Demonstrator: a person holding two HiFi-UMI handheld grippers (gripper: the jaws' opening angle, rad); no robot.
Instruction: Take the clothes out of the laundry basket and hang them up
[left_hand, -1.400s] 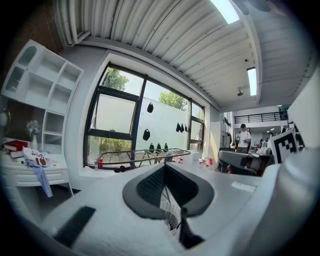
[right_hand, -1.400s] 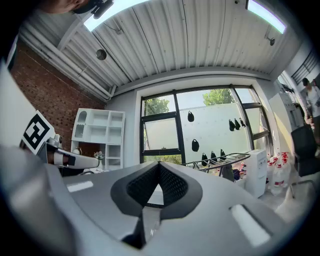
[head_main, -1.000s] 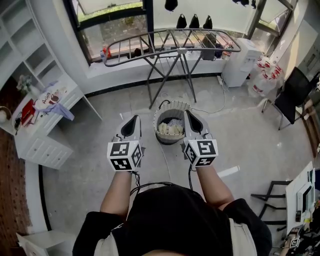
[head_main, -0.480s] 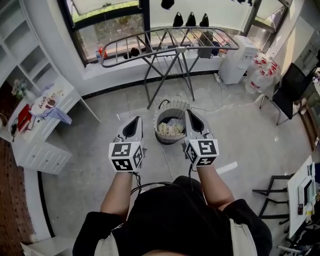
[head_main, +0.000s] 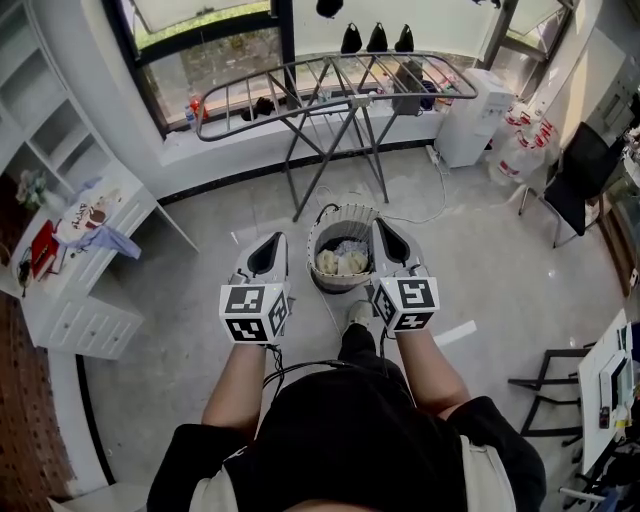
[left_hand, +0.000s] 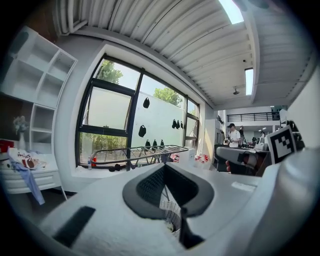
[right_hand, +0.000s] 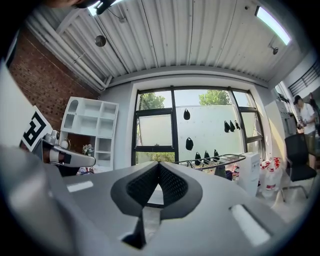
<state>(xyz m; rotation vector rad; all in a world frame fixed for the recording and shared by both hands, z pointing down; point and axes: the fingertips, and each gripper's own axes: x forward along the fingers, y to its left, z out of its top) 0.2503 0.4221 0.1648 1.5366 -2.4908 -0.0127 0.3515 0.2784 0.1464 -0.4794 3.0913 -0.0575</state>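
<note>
The place is a home-style laundry corner set up inside a larger lab or workshop hall.

The domestic part is indicated by:
- a drying rack (head_main: 330, 85) under a large window (head_main: 210, 50);
- a laundry basket (head_main: 322, 232) on the grey floor (head_main: 200, 260);
- a white shelf unit (head_main: 40, 120) and a white drawer cabinet (head_main: 80, 320).

The hall is indicated by:
- a ribbed metal ceiling (right_hand: 170, 35) with strip lights (left_hand: 248, 81);
- a brick wall (right_hand: 40, 70);
- a railed upper gallery (left_hand: 257, 117).

A water dispenser (head_main: 470, 125) with spare bottles (head_main: 520, 150), a black chair (head_main: 575, 185) and a desk (head_main: 610, 385) with equipment are placed along the right side. A person (left_hand: 233, 136) is seen standing at a bench in the background.
</note>
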